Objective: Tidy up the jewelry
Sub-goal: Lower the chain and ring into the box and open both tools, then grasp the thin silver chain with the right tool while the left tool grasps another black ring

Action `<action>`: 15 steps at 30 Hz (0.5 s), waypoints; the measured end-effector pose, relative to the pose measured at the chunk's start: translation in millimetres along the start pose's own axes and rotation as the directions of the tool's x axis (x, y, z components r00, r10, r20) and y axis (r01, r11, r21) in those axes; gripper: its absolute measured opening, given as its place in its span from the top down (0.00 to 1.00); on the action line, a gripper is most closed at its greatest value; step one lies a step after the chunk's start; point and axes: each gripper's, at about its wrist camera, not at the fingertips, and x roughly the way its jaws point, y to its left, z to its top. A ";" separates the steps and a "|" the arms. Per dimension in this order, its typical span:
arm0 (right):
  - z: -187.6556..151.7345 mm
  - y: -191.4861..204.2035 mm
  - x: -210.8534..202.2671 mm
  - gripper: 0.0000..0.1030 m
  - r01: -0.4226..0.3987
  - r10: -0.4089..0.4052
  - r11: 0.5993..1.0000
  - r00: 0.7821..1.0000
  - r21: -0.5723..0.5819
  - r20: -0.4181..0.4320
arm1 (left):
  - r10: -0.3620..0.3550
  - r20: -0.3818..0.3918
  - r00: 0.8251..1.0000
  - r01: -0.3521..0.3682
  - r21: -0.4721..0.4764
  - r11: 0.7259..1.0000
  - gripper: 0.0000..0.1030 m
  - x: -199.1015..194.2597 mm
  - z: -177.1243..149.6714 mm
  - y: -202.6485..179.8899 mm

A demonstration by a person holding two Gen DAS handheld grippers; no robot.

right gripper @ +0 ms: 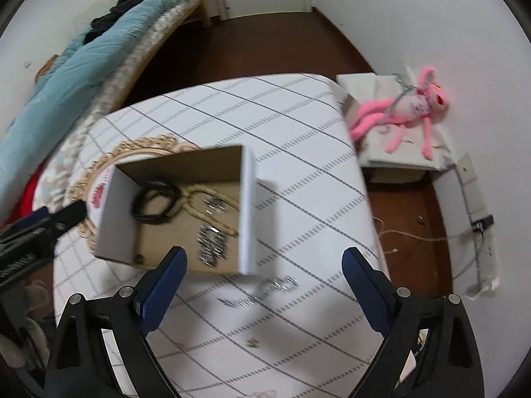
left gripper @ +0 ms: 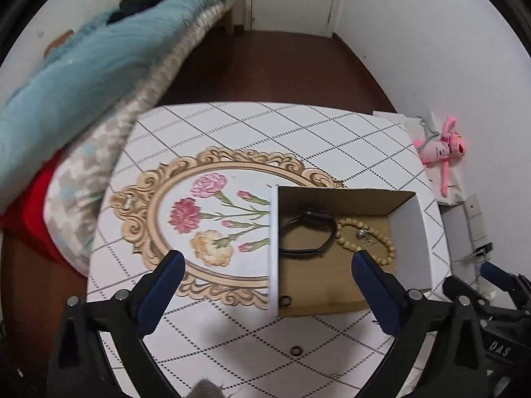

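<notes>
Left wrist view: we are holding our spread left gripper (left gripper: 267,263) above the open cardboard box (left gripper: 403,229) containing a beige beaded bracelet (left gripper: 381,242); our right gripper (right gripper: 264,258) is gaping too.

Your left wrist camera looks steeply down from close above the white, grid-patterned surface (left gripper: 232,122), facing the far wall past its own blue-tipped tongs (left gripper: 265,258). Your right wrist camera sits further right, tilted and motion-blurred. Both views share the open brown cardboard box (left gripper: 345,195) (right gripper: 179,159), the teal-quilted bed (left gripper: 83,66) (right gripper: 99,49) and the pink plush toy (left gripper: 443,146) (right gripper: 398,116).
</notes>
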 end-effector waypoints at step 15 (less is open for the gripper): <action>-45.3 -35.3 80.2 0.30 0.006 -0.001 0.996 0.998 0.085 -0.064 | 0.169 -0.118 0.978 -0.170 0.002 0.985 0.00 47.0 -78.4 16.1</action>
